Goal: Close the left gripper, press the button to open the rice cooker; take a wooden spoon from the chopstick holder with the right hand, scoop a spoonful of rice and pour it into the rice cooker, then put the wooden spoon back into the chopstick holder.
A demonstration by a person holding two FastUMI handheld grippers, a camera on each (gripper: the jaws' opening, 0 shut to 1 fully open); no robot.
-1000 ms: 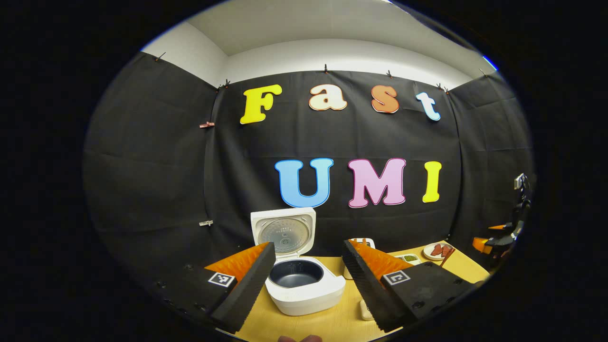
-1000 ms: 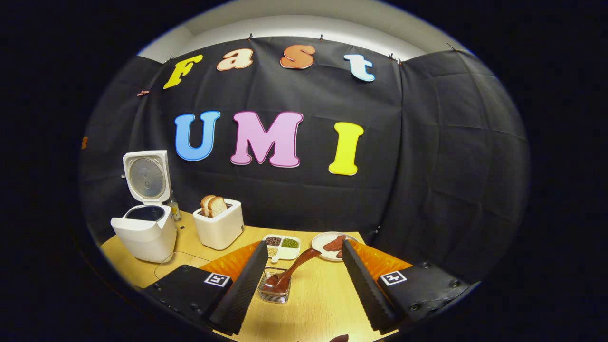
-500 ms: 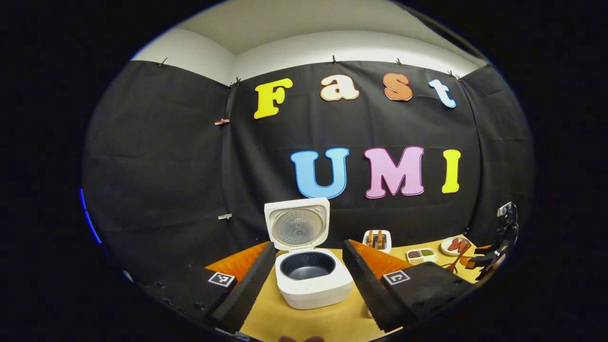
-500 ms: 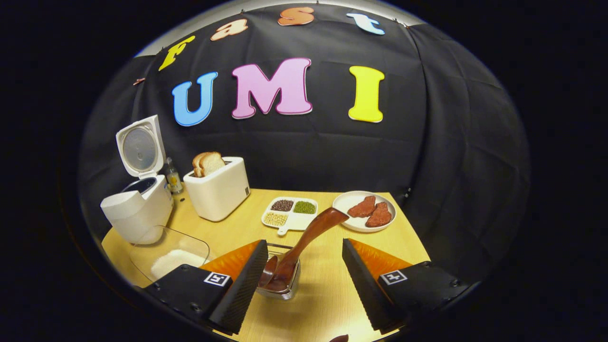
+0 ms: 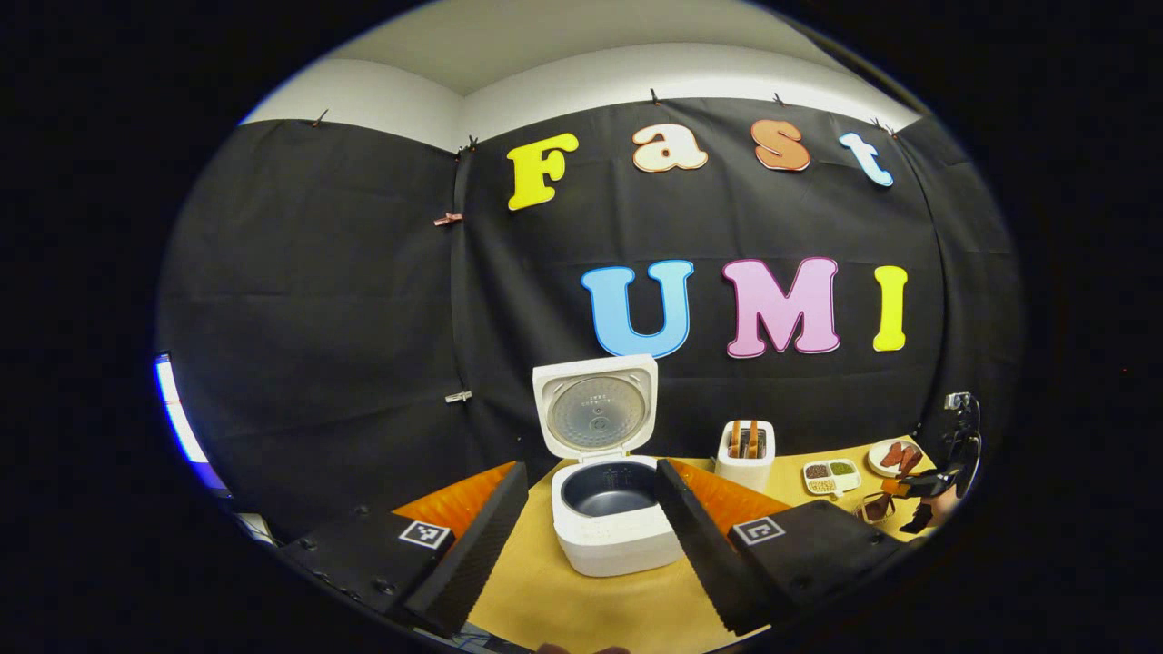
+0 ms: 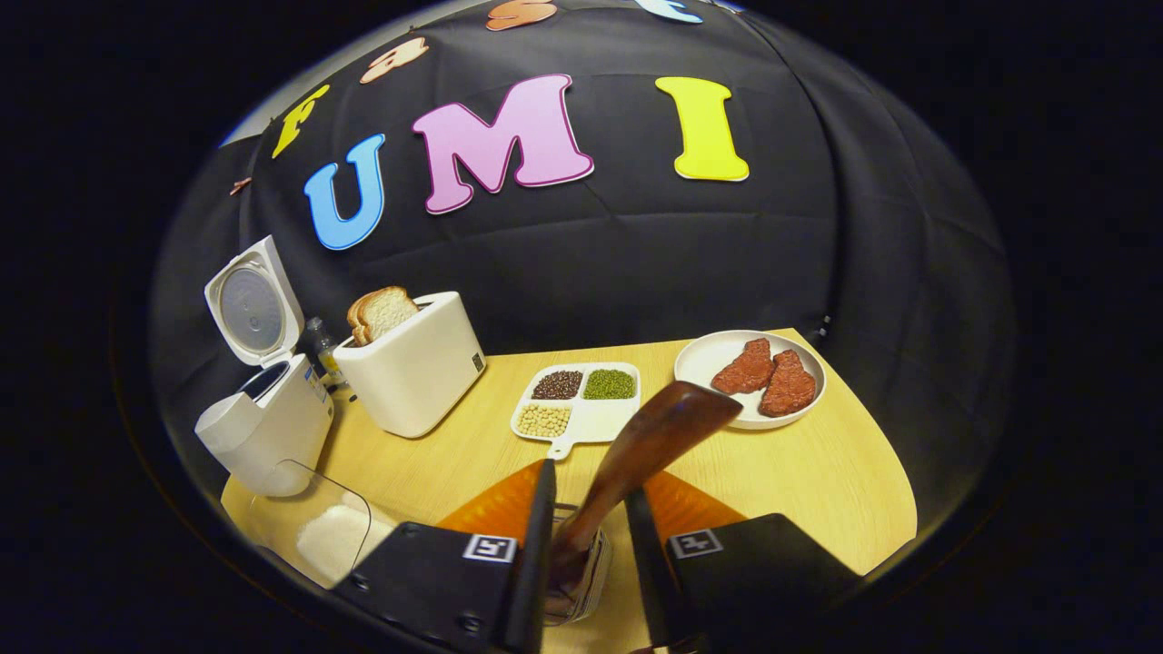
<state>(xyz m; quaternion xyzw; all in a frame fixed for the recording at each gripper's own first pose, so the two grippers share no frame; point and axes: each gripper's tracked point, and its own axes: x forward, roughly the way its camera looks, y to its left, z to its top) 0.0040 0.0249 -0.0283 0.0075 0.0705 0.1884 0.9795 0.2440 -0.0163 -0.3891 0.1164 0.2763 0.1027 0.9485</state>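
The white rice cooker [image 5: 618,536] stands with its lid [image 5: 595,409] raised and its dark pot bare. My left gripper [image 5: 591,467] hovers open in front of it, holding nothing. In the right gripper view the cooker [image 6: 263,427] sits at the far left. My right gripper [image 6: 589,481] has its fingers pressed on the handle of the brown wooden spoon [image 6: 654,436], whose bowl stays down in the glass chopstick holder [image 6: 595,563]. A clear container of white rice [image 6: 327,536] lies left of the holder. Far right in the left gripper view, the right gripper [image 5: 922,490] appears small.
A white toaster [image 6: 413,368] with bread stands beside the cooker, and a small bottle [image 6: 318,341] is behind them. On the wooden table [image 6: 818,472] lie a divided tray of beans [image 6: 581,404] and a plate [image 6: 718,359] with two meat pieces.
My right gripper has come down and forward onto the spoon and its fingers have closed on the handle. The left gripper has drawn back and drifted left from the open cooker.
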